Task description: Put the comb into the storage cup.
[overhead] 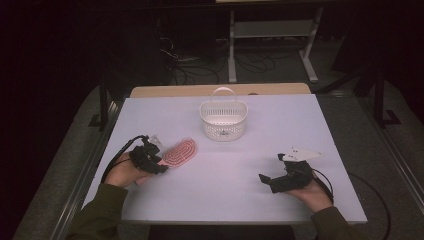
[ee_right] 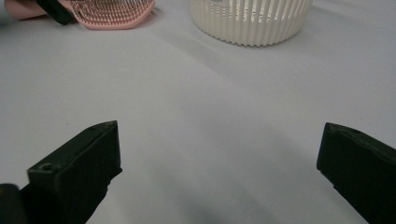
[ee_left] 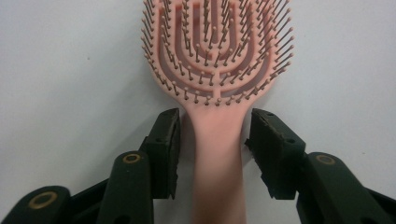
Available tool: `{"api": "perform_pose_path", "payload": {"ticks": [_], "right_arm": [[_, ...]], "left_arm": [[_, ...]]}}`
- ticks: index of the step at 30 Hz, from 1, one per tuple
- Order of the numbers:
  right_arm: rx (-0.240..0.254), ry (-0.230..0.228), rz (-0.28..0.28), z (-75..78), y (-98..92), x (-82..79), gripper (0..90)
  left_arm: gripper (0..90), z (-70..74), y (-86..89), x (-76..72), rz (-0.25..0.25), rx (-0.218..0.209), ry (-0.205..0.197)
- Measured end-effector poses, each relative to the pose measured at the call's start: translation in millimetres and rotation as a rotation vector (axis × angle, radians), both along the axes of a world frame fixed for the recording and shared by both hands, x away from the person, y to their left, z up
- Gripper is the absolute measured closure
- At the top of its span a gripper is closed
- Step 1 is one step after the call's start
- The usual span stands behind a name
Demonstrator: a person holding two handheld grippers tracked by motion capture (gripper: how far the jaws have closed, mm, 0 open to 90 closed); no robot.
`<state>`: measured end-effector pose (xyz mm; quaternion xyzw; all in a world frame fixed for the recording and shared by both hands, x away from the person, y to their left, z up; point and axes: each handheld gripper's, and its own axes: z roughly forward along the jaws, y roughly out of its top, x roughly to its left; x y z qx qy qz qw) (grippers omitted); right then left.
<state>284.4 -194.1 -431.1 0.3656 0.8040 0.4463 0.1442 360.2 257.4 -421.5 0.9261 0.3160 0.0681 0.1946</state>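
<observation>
Pink brush: a vented plastic hairbrush (ee_left: 215,74) lies bristles-up on the white surface (overhead: 235,170), at about 9 o'clock from the middle of it, head pointing toward 1 o'clock and the basket
Handle: its handle (ee_left: 217,154) runs back between the jaws of the left claw (ee_left: 212,140), seen plainly in the left gripper view
Left claw: spread on either side of the handle, one pad just beside it and the other with a sliver of surface showing between; released, not yet clamped on anything
Right claw: the right claw (overhead: 270,170) rests low at about 4 o'clock, jaws wide apart with bare surface between them; holding nothing
Basket: a white slotted basket (overhead: 223,119) with an upright hoop handle stands at 12 o'clock, well apart from the brush; a small object inside is too small to identify
Step in hand: judged to be closing on the handle for a lift, probably toward the basket
Risk, slip: the handle is smooth and tapers, and the jaws sit close to the neck; a light squeeze could let the heavier head swing down or twist out
Risk, skew: the gap looks uneven, so one pad may touch first and nudge the brush sideways across the slick surface
Risk, basket: the long brush could catch the rim or hoop and tip the light basket
</observation>
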Motion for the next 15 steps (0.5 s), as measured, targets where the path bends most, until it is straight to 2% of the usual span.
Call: {"api": "perform_pose_path", "payload": {"ticks": [4,15], "right_arm": [[0.000,0.001,0.000,0.0,-0.1,0.1,0.0],[0.000,0.001,0.001,-0.2,0.3,-0.1,0.0]], "left_arm": [[58.5,0.6,-2.8,0.6,-0.005,0.016,-0.006],[65.1,0.1,-2.9,2.1,0.015,0.012,0.005]]}}
